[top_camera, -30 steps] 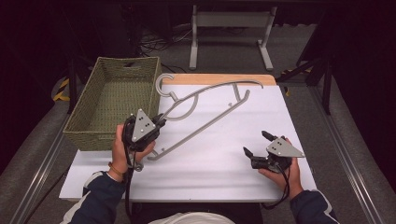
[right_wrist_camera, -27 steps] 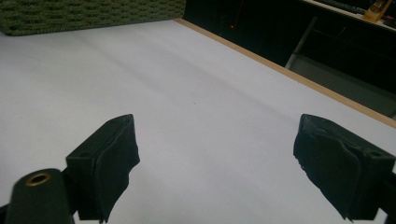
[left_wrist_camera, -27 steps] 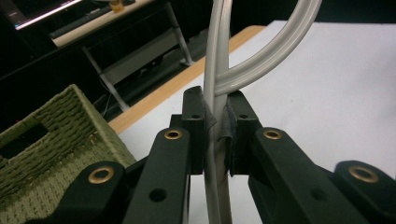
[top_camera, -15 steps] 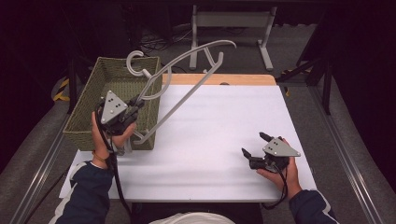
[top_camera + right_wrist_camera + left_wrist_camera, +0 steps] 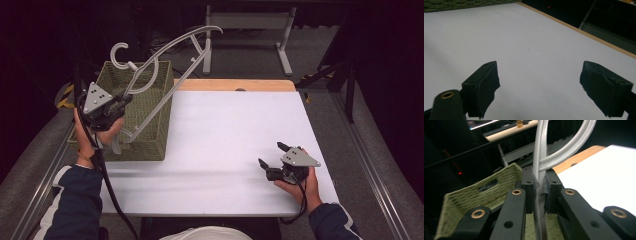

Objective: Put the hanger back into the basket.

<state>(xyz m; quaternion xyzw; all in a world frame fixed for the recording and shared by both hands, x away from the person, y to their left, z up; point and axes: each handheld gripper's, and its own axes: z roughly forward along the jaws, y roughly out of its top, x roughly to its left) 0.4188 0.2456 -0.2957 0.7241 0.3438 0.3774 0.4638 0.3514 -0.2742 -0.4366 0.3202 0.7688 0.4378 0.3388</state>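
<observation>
The table carries a white surface with a wooden strip along its far edge. The basket, green and woven, sits at the table's left side. The hanger, grey plastic, is held in the air above the basket, tilted, with its hook up at the left and its far arm reaching over the basket's far rim; its lower end sits down at the basket's near side. The left gripper is closed on a hanger bar: in the left gripper view the pads press the bar from both sides. The right gripper rests low over the table's near right area, well apart from the hanger. Its fingers stand wide apart and hold nothing.
</observation>
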